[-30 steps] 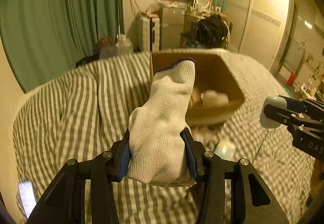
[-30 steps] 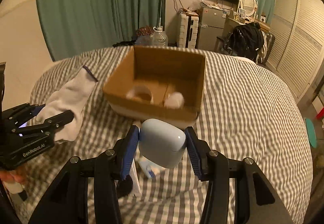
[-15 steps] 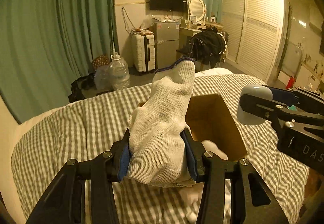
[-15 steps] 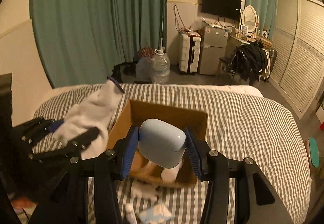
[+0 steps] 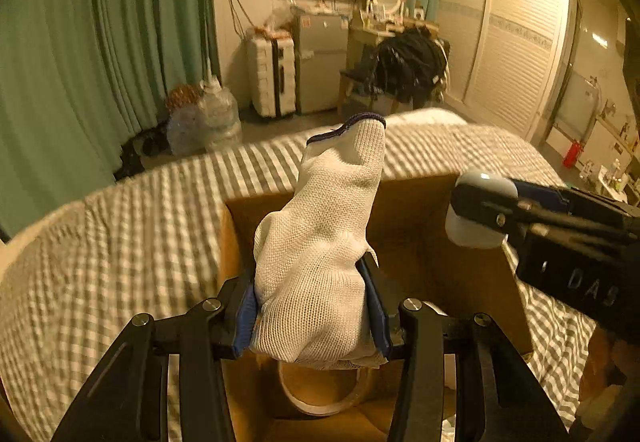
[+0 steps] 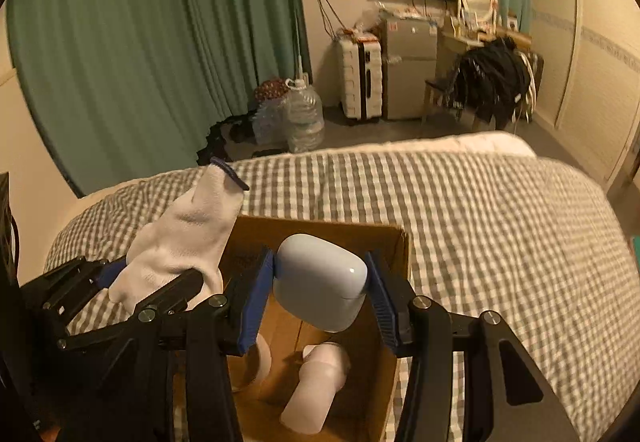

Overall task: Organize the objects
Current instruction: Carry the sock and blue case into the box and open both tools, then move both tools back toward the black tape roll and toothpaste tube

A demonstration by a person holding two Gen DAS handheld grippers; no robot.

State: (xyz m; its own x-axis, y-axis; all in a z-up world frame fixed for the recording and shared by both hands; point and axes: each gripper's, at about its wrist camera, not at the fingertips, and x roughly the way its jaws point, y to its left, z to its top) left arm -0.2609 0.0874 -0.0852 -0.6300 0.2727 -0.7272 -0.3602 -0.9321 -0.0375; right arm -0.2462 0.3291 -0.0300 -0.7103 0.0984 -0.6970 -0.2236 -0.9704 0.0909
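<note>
My left gripper (image 5: pixel 312 306) is shut on a white knit glove (image 5: pixel 320 242) with a dark cuff, held above the open cardboard box (image 5: pixel 404 194). The glove also shows in the right wrist view (image 6: pixel 180 242). My right gripper (image 6: pixel 320 282) is shut on a pale blue rounded earbud case (image 6: pixel 320 278), held over the box (image 6: pixel 320 228). The case also shows in the left wrist view (image 5: pixel 476 210). Inside the box lie a tape roll (image 5: pixel 320 398) and a white bottle (image 6: pixel 316 390).
The box sits on a bed with a grey checked cover (image 6: pixel 480 222). Beyond the bed are green curtains (image 6: pixel 140 42), a water jug (image 6: pixel 304 114), a suitcase (image 6: pixel 360 78), a small fridge (image 6: pixel 408 70) and a wardrobe (image 5: pixel 516 54).
Both grippers have moved forward and down over the box, each still holding its object. The box interior now fills the lower part of both views.
</note>
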